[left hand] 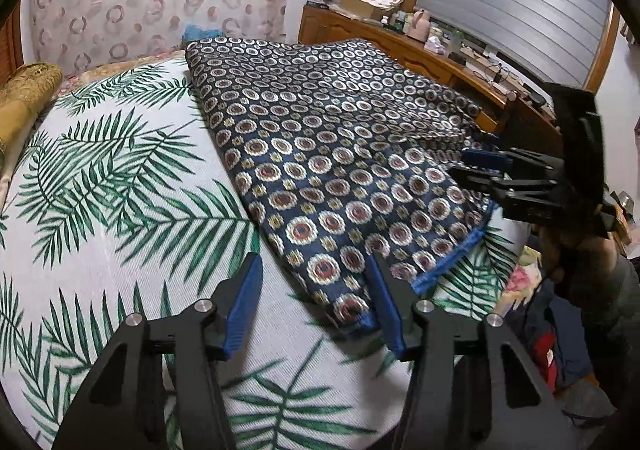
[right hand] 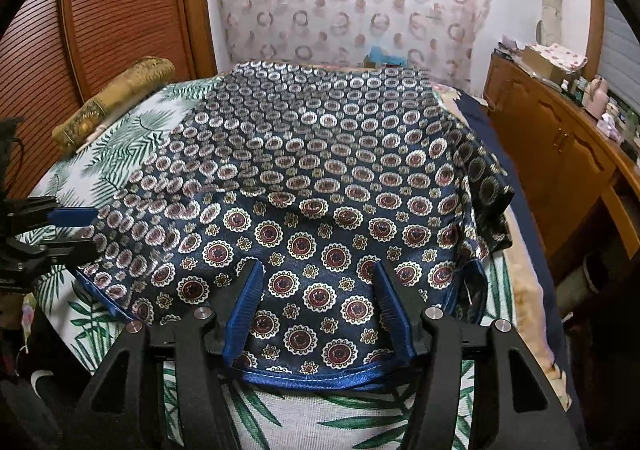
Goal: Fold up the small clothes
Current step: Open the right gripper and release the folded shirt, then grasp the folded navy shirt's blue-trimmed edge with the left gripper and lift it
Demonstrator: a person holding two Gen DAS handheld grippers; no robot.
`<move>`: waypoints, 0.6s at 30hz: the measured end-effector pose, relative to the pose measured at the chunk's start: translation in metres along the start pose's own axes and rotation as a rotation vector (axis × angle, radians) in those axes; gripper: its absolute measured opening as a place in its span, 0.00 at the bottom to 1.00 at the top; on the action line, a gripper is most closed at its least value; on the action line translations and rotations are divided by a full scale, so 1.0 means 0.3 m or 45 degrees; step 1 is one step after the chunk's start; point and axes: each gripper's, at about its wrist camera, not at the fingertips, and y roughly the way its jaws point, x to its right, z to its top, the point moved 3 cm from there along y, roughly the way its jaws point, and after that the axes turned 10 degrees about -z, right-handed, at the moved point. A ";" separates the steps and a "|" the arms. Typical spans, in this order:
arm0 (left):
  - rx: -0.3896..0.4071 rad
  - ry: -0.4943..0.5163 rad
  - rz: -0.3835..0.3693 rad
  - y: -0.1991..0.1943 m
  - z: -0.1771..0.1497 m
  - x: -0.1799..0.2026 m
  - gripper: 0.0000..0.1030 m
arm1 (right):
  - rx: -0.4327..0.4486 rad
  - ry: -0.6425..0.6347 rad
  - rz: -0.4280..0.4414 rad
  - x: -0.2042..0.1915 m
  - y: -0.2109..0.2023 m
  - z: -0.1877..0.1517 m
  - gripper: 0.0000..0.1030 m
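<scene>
Patterned garment point(right hand: 320, 186) lies flat (leaf-print sheet point(left hand: 120, 178) beneath).

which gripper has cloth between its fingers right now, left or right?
The right gripper: the navy medallion-print garment spans the gap between its open blue fingers. The left gripper sits at the garment's corner, mostly over the palm-leaf sheet.

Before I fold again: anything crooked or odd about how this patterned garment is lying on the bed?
One thing: the patterned garment lies skewed on the leaf-print bedspread, and its right side hangs rumpled over the bed's edge instead of flat. The blue hem curves. No damage shows.
</scene>
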 end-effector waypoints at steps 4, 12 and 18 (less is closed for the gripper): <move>-0.004 0.020 0.003 -0.008 -0.018 0.017 0.42 | 0.006 -0.035 -0.007 -0.007 0.017 0.003 0.64; -0.031 0.075 -0.007 -0.011 -0.036 0.050 0.10 | 0.024 -0.068 0.000 -0.026 0.025 -0.004 0.73; 0.027 0.104 -0.109 -0.053 0.022 0.081 0.05 | -0.015 -0.020 0.032 -0.019 0.005 0.009 0.73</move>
